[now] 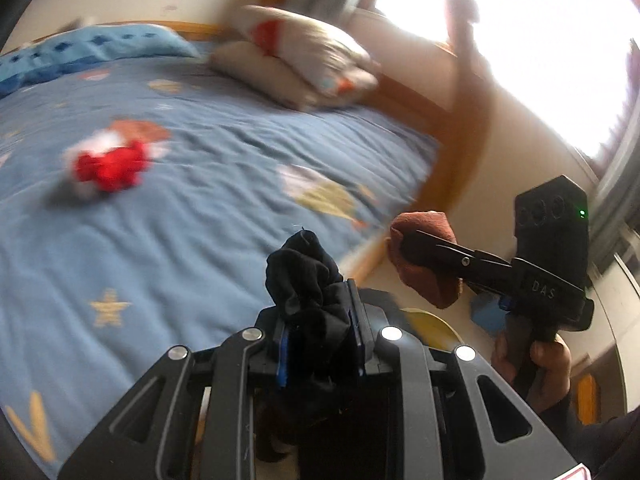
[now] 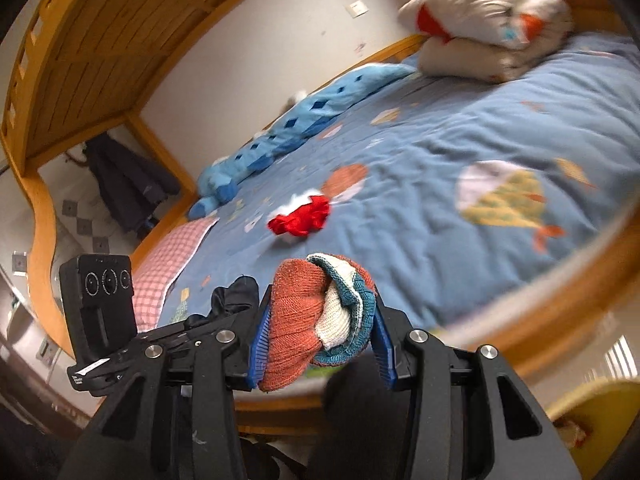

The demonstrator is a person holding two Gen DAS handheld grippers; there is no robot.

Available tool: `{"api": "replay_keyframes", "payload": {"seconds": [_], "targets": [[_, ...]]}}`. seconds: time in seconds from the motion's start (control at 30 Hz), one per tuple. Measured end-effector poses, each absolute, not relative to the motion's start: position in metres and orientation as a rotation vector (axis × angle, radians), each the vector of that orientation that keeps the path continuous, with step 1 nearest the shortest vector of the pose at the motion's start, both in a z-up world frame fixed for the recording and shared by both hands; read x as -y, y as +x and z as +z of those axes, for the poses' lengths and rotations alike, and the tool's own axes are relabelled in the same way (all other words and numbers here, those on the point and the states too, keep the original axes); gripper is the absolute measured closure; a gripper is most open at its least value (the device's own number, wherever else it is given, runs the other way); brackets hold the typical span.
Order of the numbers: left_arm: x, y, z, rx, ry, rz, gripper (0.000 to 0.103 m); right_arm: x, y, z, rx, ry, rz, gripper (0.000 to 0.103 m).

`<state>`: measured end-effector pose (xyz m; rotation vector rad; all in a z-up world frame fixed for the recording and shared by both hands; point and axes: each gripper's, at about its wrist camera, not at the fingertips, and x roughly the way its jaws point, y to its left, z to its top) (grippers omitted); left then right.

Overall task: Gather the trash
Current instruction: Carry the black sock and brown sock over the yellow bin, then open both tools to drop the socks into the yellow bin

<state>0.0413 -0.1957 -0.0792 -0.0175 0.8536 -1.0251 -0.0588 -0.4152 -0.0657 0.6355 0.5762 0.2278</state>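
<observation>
The left hand-held gripper is raised over the near edge of the bed, clamped on one black sock. The right hand-held gripper, just beside it and level, grips one rust-and-teal sock. Ahead of both, one red-and-white bundle lies on the blue cover; two pillows are stacked beyond.

Both tongs, left and right, clamped on cloth bundles.
</observation>
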Motion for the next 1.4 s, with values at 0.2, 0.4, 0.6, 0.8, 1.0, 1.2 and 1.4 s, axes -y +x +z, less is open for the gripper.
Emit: {"api": "replay_keyframes", "payload": {"seconds": [0.2, 0.4, 0.6, 0.8, 1.0, 1.2, 1.4], "targets": [[0.254, -0.011, -0.085, -0.89, 0.078, -1.198, 0.08, 0.446, -0.126, -0.073, -0.571, 0.65, 0.074, 0.061], [0.292, -0.044, -0.092, -0.927, 0.135, -1.297, 0.08, 0.478, -0.185, -0.087, -0.567, 0.724, -0.051, 0.06], [0.327, -0.069, -0.1, -0.96, 0.203, -1.368, 0.08, 0.497, -0.227, -0.104, -0.596, 0.743, -0.163, 0.06], [0.364, -0.096, -0.129, -1.037, 0.293, -1.423, 0.08, 0.501, -0.262, -0.121, -0.662, 0.687, -0.298, 0.06], [0.396, -0.123, -0.161, -1.112, 0.366, -1.459, 0.08, 0.507, -0.286, -0.144, -0.736, 0.676, -0.37, 0.058], [0.415, -0.136, -0.175, -1.106, 0.429, -1.462, 0.054, 0.52, -0.299, -0.152, -0.74, 0.697, -0.425, 0.041], [0.409, -0.123, -0.166, -1.046, 0.419, -1.413, 0.026, 0.532, -0.308, -0.15, -0.697, 0.753, -0.442, 0.03]]}}
